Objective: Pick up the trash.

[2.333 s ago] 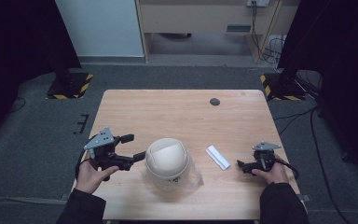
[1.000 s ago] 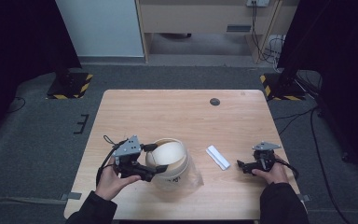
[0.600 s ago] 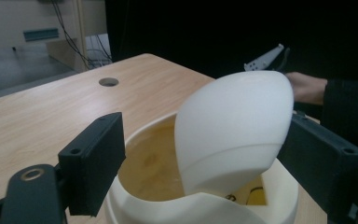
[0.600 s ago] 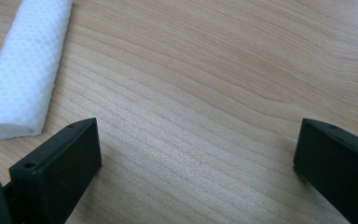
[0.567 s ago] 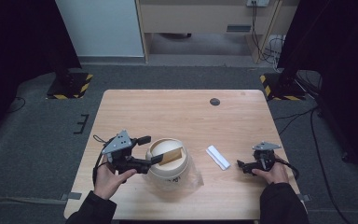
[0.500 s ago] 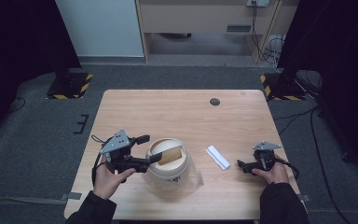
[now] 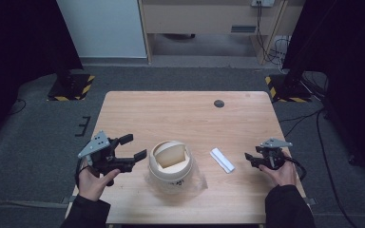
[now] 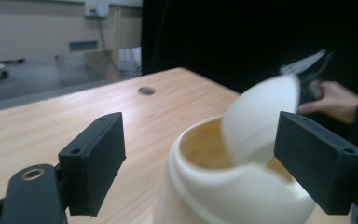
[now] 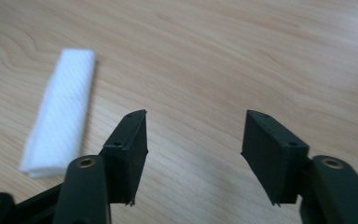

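Altogether, one wooden table [image 7: 185, 114] carries one cream bin [image 7: 170, 164] with a swing lid [image 7: 171, 155] tilted inward, one folded white cloth [image 7: 222, 159] and one small dark disc [image 7: 219, 103] near the far edge. The bin sits on a clear plastic sheet [image 7: 197, 181]. Two grippers show: the left gripper [image 7: 132, 147], jaws spread apart, sits just left of the bin, holding nothing; the right gripper [image 7: 248, 157], jaws also spread and empty, rests near the cloth without touching it.

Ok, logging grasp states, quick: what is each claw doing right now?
Left claw: open, holding nothing, beside the cream bin.
Right claw: open, empty, near the folded white cloth.
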A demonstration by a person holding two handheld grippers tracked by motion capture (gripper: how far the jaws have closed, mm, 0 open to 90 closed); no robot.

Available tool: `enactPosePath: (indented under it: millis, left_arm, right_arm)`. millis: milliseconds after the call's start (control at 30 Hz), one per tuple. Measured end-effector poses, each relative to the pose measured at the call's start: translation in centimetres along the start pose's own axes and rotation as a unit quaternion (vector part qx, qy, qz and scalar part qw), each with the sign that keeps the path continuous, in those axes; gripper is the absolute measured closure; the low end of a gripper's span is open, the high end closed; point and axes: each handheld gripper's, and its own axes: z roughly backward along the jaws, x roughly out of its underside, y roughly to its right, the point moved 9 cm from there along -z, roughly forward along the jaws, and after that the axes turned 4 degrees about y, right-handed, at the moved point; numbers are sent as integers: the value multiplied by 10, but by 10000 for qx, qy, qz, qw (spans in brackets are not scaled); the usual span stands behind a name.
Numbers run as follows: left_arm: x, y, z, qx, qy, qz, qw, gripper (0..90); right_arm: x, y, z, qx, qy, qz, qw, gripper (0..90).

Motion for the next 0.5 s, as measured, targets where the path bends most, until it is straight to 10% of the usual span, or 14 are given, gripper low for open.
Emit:
enactPosePath:
  millis: [500]
  left_arm:
    - [83,-43,0,-752,-720,769,9916,165]
  right_arm:
    - [-4,-44,-11,-664,-242,88,9975,515]
